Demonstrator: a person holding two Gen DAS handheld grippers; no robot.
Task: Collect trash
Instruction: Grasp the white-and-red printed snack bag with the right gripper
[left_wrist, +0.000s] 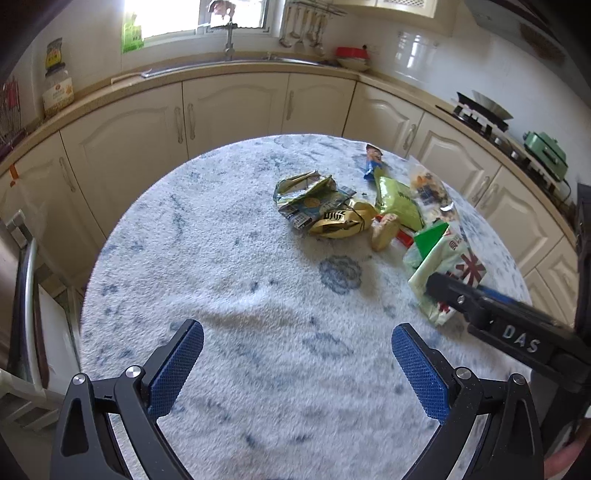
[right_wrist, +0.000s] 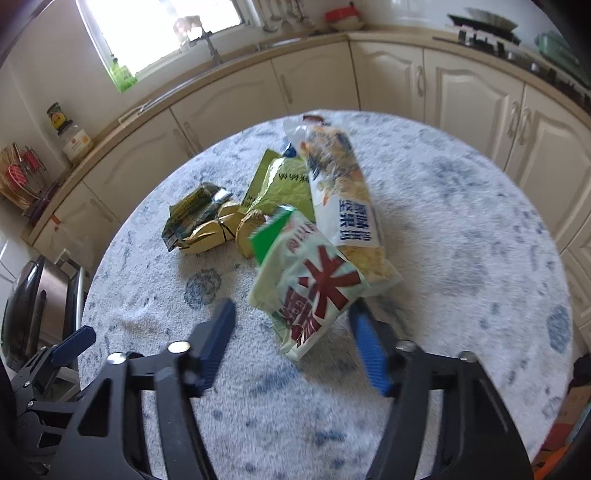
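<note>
Wrappers lie heaped toward the far right of the round table under its fluffy white-and-blue cloth (left_wrist: 258, 258), as my left wrist view has it. My left gripper (left_wrist: 297, 363) hangs over bare cloth with its blue pads spread wide and nothing between them. Beyond it I pick out a crumpled green-and-silver foil wrapper (left_wrist: 306, 194), a crushed yellow foil packet with black print (left_wrist: 341, 221) and a flat green sachet (left_wrist: 397, 203). At the right edge my right gripper (left_wrist: 439, 288) reaches in from the side, its black finger lying across the pale green snack bag with the red star print (left_wrist: 439, 266); from here I cannot tell how its jaws stand.

My right wrist view settles that. The right gripper (right_wrist: 291, 332) straddles the near end of the pale green snack bag (right_wrist: 306, 284), but the pads are not pressing on it, so the bag rests loose on the cloth. This view also shows a long clear bag with a blue-and-white label (right_wrist: 343, 195) lying against the snack bag, which the other camera barely gives.

I judge the step to be the first pickup. Next I must ease forward slightly, then pinch the bag's near edge firmly without catching the cloth or the clear bag.
</note>
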